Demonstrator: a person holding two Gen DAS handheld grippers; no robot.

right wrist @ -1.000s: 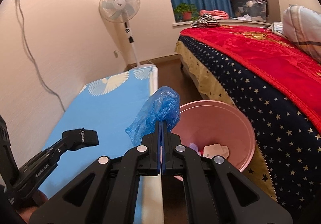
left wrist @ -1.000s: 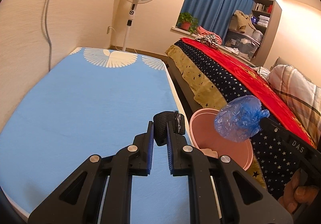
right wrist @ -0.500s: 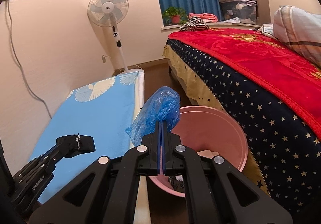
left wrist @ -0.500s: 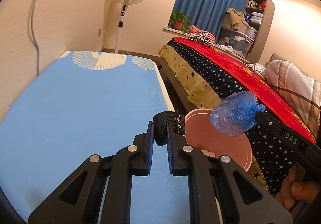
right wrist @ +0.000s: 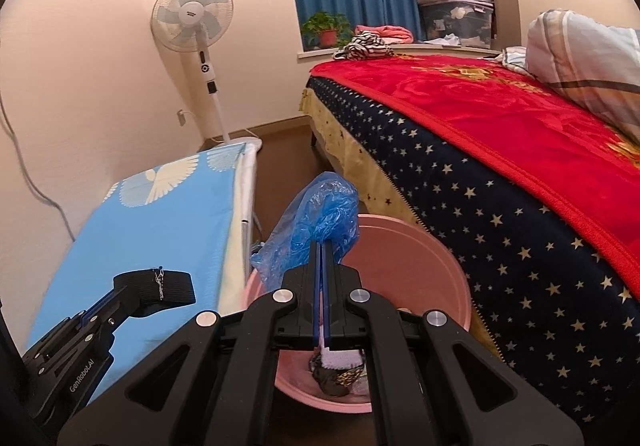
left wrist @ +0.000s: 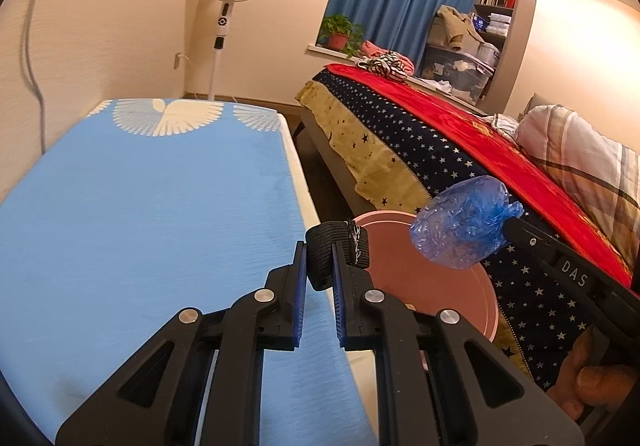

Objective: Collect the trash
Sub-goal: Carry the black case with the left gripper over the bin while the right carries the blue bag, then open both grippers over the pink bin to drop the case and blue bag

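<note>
Trash reaches the bin

My right hand-held gripper [right wrist: 323,266], clamped on the blue plastic bag [right wrist: 320,218], has drifted over the pink bin [right wrist: 448,278]; my left hand-held gripper [left wrist: 320,262] pinches a black strap [left wrist: 336,246] at the bench [left wrist: 140,206] edge.

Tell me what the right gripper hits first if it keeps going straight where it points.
Probably the pink bin: the right gripper, shut on the blue plastic bag, points down over its open mouth. Depth is unclear; it may reach the far inner wall.

left gripper [left wrist: 320,266]: black, blue pads, silver screws | right gripper [right wrist: 323,266]: same
</note>
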